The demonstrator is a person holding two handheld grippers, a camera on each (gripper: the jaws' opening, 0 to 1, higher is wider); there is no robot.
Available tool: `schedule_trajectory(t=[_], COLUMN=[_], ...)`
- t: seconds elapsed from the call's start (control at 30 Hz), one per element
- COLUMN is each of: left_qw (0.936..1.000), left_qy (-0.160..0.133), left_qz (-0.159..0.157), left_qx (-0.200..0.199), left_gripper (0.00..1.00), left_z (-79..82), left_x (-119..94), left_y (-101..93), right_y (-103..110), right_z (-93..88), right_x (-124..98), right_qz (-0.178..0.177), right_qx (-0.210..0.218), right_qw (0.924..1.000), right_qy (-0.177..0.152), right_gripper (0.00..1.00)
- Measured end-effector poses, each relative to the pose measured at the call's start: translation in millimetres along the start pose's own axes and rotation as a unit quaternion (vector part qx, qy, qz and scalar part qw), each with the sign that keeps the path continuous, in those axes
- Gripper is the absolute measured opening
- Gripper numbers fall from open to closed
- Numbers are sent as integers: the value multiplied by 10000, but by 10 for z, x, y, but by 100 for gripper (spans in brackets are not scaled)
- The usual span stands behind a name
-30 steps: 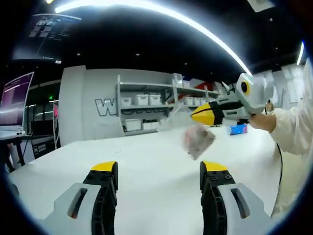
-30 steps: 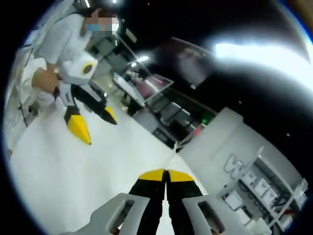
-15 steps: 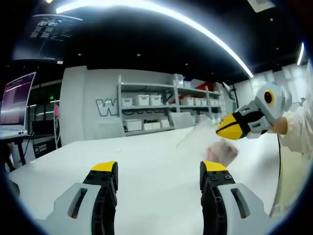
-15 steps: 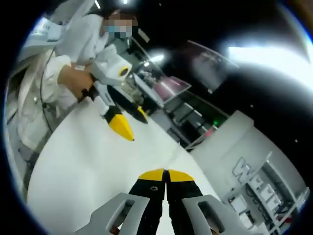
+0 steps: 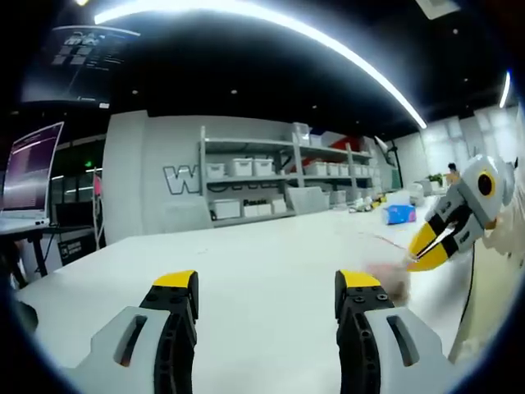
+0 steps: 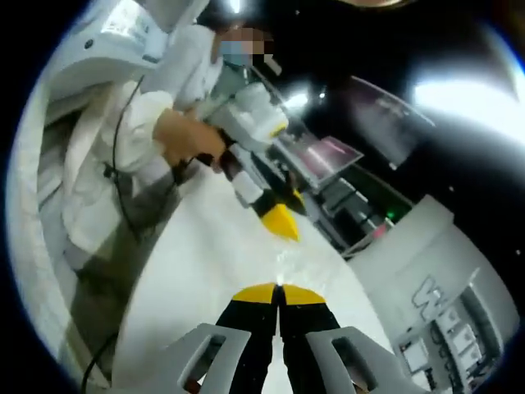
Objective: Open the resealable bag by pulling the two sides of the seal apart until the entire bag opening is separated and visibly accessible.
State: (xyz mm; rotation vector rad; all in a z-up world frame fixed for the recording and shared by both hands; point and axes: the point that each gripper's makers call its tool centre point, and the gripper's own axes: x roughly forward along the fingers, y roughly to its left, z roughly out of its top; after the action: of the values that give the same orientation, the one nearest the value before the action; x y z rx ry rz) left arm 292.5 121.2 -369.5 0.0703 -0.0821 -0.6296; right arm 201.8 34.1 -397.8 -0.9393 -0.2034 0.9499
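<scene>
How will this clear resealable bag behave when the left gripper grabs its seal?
Probably floppy: the resealable bag hangs limp from the shut right gripper. Likely light, since one pinch carries it. Its clear film may be slippery, so the open left gripper should bite close to the seal.

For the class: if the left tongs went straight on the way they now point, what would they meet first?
Likely the white table stretching ahead of the open left tongs; farther on stands the shelving. The bag lies off to the right. Depth is uncertain.

grippers: 2 [image 5: 267, 287] [image 6: 279, 289] | bag: 1 [image 5: 385, 277] | table: 1 [image 5: 246, 254]
</scene>
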Motion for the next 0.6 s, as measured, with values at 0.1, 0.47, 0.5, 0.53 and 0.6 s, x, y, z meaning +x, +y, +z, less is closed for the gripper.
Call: schedule_trajectory(t=[0.1,0.47,0.5,0.53,0.6], left_qw=[10000,10000,10000,10000,9999], left_qy=[11,54,62,75,104], left_qz=[13,-11,-24,-37,-63], left_qx=[5,-5,-7,-9,-4], left_gripper=[66,66,66,66,65], left_z=[-7,-50,-56,-64,-80], left_x=[-25,-70,-72,-74,-80], left_y=[10,3,-8,-18,-38], right_y=[78,297,317,328,360], right_z=[-23,-146,-159,-165,-175], right_x=[-3,-38,-43,-46,-59], right_qz=[76,316,332,337,337], right_qx=[-10,122,189,239,317], right_qw=[10000,9986,9983,9981,9977], right_qy=[33,396,437,461,497], right_gripper=[0,0,0,0,0])
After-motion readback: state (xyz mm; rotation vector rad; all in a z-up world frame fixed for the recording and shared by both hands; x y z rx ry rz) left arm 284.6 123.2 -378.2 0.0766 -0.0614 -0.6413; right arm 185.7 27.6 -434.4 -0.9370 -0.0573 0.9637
